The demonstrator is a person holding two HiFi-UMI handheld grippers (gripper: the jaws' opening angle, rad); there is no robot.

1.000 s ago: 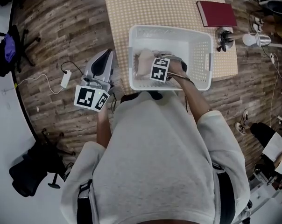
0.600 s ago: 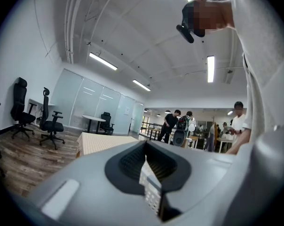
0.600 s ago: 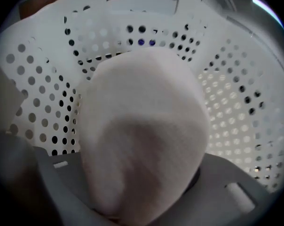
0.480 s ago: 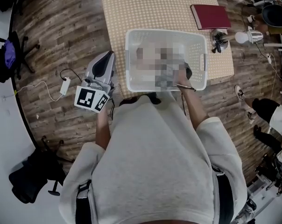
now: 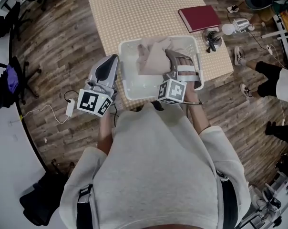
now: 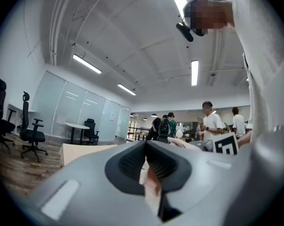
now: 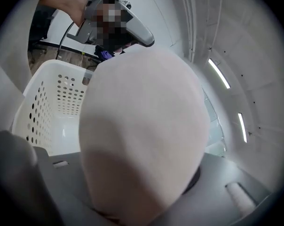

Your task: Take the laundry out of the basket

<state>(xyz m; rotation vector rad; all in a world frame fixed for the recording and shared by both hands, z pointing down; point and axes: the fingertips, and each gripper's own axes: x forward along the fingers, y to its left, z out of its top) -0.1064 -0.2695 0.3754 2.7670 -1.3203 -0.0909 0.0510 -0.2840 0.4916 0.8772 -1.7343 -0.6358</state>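
Left gripper (image 6: pixel 145 144), jaws together, faces an office with standing people (image 6: pixel 211 124).

Materials and surface finish
The basket (image 5: pixel 123 75) is white perforated plastic, smooth and slightly glossy. The laundry (image 5: pixel 156 58) is pale, matt cloth. The table (image 5: pixel 134 8) has a matt checked weave. The floor (image 5: pixel 53 46) is grained wood plank.

L gripper (image 5: pixel 110 60) level, jaws together; R gripper (image 5: pixel 172 56) tilted down, clamped on cloth (image 5: pixel 152 62)
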